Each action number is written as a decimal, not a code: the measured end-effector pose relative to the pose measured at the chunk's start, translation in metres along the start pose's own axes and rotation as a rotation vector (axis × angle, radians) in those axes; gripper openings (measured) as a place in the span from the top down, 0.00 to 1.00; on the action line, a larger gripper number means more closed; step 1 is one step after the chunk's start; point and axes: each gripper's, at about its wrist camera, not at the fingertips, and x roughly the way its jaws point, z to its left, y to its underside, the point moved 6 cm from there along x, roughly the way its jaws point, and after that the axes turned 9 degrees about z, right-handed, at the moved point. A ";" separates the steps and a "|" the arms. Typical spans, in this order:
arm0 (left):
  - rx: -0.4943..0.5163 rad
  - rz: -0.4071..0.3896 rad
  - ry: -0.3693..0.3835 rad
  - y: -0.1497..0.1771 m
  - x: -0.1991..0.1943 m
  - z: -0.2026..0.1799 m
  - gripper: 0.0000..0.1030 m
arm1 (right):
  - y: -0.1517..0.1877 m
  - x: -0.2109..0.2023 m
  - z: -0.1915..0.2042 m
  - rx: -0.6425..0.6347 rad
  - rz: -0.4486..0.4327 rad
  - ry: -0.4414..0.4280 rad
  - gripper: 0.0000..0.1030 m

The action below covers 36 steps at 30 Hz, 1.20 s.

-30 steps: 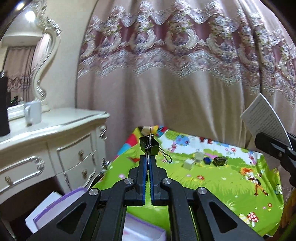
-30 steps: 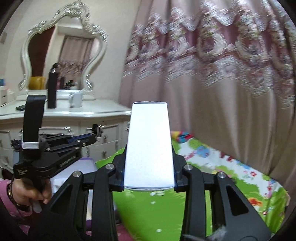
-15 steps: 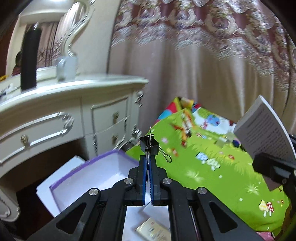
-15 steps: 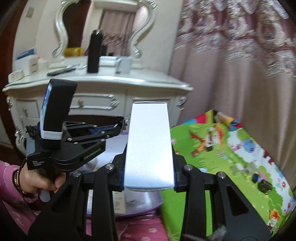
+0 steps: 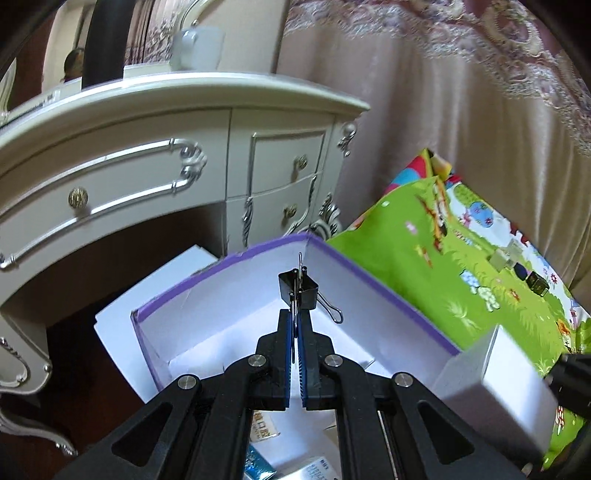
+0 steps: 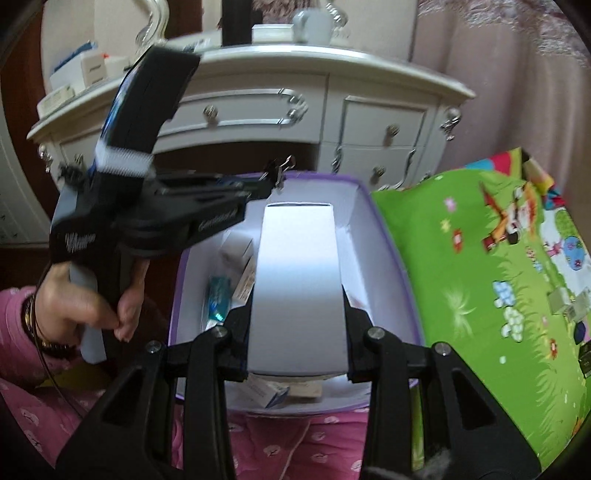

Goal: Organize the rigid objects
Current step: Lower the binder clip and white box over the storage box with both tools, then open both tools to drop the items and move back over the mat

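The left gripper [image 5: 295,325] is clenched on a black binder clip [image 5: 298,293], held by one wire handle above the far corner of the purple-rimmed box [image 5: 369,277], with the other wire handle hanging loose to the right. The right gripper [image 6: 298,295] is clamped on a white carton [image 6: 298,280], which stands between its fingers over the middle of the same box and hides much of the floor beneath. Inside the box, along its left wall, lie a teal tube [image 6: 218,298] and small cartons [image 6: 238,251]; another small packet [image 6: 275,393] pokes out near its front wall. The box sits at the left edge of a green cartoon play mat [image 6: 480,295], just in front of a white dresser [image 5: 166,166]. Near the mat's right edge a few small objects [image 5: 517,264] lie scattered, well apart from the box. A pale mug [image 6: 312,22] stands on the dresser top, and a pink curtain [image 5: 461,110] hangs behind the mat.
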 end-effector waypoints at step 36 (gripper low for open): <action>0.563 0.268 0.214 -0.010 0.159 -0.376 0.02 | 0.255 -0.069 -0.365 0.900 0.061 0.351 0.15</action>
